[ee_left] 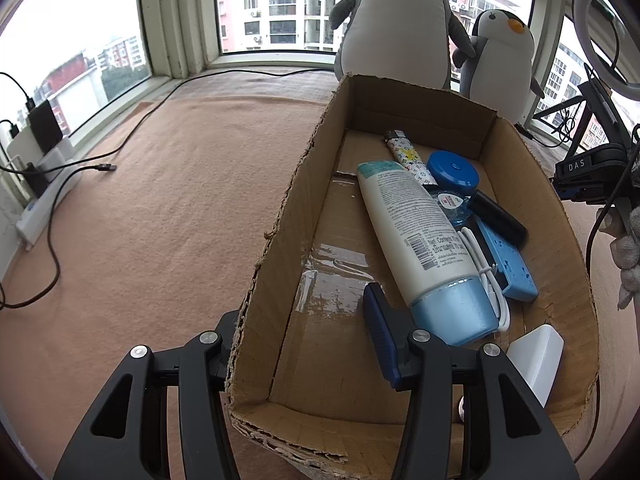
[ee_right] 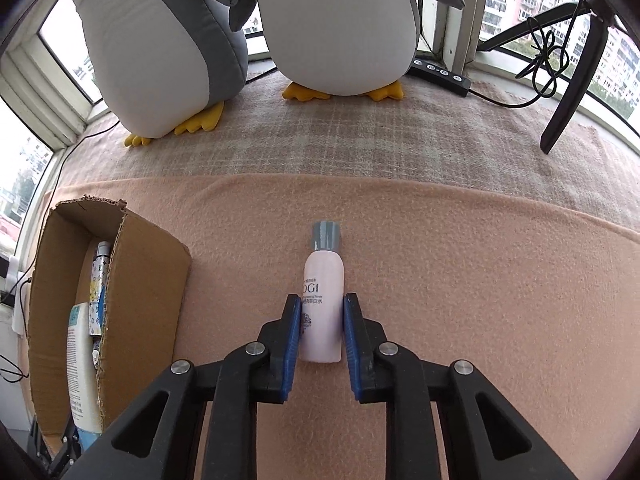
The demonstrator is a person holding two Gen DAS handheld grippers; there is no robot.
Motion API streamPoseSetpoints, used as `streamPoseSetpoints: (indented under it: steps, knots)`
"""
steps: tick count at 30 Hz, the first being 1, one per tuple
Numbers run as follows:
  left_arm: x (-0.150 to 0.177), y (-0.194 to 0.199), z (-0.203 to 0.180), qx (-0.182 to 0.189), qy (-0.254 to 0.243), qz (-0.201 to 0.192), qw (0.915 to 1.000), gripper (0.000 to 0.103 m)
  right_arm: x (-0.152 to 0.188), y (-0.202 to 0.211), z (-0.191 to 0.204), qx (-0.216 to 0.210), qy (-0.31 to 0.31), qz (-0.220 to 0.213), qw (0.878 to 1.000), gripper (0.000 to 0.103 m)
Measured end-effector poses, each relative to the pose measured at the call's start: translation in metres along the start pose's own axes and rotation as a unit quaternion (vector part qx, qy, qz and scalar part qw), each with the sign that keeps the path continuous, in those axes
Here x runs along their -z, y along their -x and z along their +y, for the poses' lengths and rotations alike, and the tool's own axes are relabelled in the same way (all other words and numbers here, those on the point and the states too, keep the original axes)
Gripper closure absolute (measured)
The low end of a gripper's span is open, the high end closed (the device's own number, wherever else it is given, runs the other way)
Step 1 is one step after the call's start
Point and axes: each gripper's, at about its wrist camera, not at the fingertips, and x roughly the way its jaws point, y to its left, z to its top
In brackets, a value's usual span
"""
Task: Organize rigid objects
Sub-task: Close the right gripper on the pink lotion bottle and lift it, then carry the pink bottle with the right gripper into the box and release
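Grasp step: right tongs [ee_right: 322,330] closed around small pale-pink plastic bottle [ee_right: 322,304] lying mid peach blanket [ee_right: 480,280]. Left tongs [ee_left: 308,344] wide, straddling brown cardboard box [ee_left: 280,216] wall. Next: lift, carry left into box.

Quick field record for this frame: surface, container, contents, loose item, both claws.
surface: peach blanket
container: open cardboard box, left of the small bottle
contents: white tube with blue cap, patterned lighter, blue round lid, blue power strip, other items partly hidden
loose item: pink bottle, lying on blanket, grey cap pointing away
left claw: open, straddling box's left wall
right claw: pads either side of pink bottle, contact unclear
background: two plush penguins by window
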Motion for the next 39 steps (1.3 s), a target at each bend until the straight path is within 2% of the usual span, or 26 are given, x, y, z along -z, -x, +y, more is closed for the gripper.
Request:
streamPoseSetpoints:
  steps: [4,10,19,26,31,39]
  knots:
    - [0.0,0.0,0.0,0.0,0.0,0.0,1.0,0.053,0.005,0.002,0.004,0.001,0.021,-0.002,1.0,0.085]
    - [0.0,-0.001,0.0,-0.002,-0.001,0.0,1.0,0.053,0.017,0.014,0.003,-0.021,0.017,-0.013,1.0,0.085]
    - [0.001,0.0,0.0,-0.003,-0.002,0.0,1.0,0.053,0.031,0.065,0.014,-0.085,0.014,-0.056,0.995,0.085]
    - [0.001,0.0,0.0,-0.004,-0.003,0.0,1.0,0.053,0.034,0.091,0.069,-0.121,0.074,-0.078,0.987,0.085]
    - [0.001,0.0,0.0,-0.003,-0.004,0.001,1.0,0.053,0.045,0.094,0.098,-0.126,0.114,-0.076,0.983,0.085]
    - [0.002,0.002,0.002,-0.004,-0.005,0.002,1.0,0.053,0.059,0.086,0.124,-0.126,0.144,-0.065,0.979,0.085]
